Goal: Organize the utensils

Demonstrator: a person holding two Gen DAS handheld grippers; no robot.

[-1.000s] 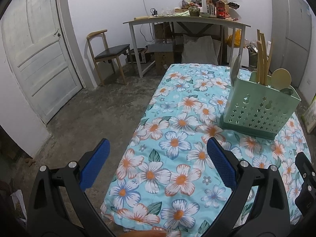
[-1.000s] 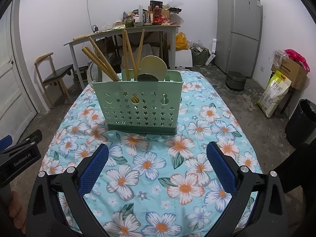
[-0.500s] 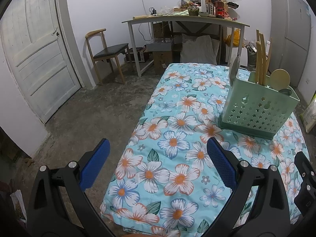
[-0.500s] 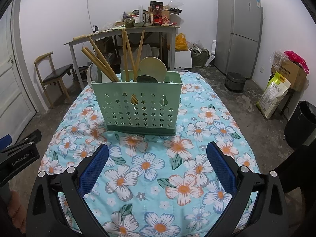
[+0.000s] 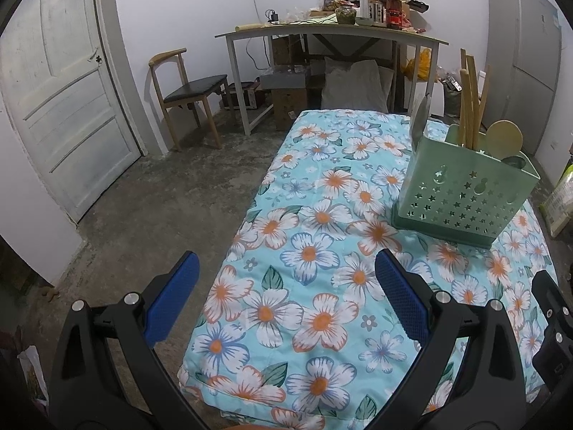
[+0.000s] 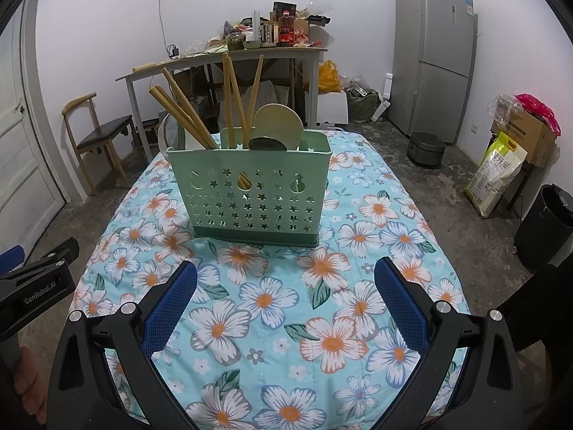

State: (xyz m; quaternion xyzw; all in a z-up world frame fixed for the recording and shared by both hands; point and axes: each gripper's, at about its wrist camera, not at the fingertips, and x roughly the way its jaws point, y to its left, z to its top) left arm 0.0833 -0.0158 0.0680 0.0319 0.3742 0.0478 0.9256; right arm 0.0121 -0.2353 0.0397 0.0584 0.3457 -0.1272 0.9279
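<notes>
Both claws hung over the near end of the flowered cloth (image 6: 272, 297), and neither one had anything in it. The right gripper (image 6: 285, 295) stood spread wide, its blue pads (image 6: 401, 304) well apart above the printed blossoms. The left gripper (image 5: 284, 295) was spread the same way, hovering over the cloth's near left corner, one pad out past the edge above the concrete floor (image 5: 154, 215).

The green utensil holder (image 6: 250, 193) sat upright on the cloth toward the far end, roughly centred between the long edges, straight ahead of the right gripper and well clear of it. From the left wrist view, the holder (image 5: 462, 197) stood off to the right side. Star-shaped and gourd-shaped holes were cut through its front wall. Wooden chopsticks (image 6: 229, 100) poked up out of it, some leaning left, others nearly upright, and a round pale spoon head (image 6: 277, 122) showed just behind the rim. Which compartment held what, I could not tell.

On the side of the left device, seen at the edge of the right wrist view, white lettering (image 6: 39, 292) read "GenRobot.AI". A yellow-green sack (image 6: 496, 172) leaned by the right wall with print on it too small to read. The bottles on the far desk (image 6: 222, 61) carried red labels (image 6: 286, 34), equally unreadable.
</notes>
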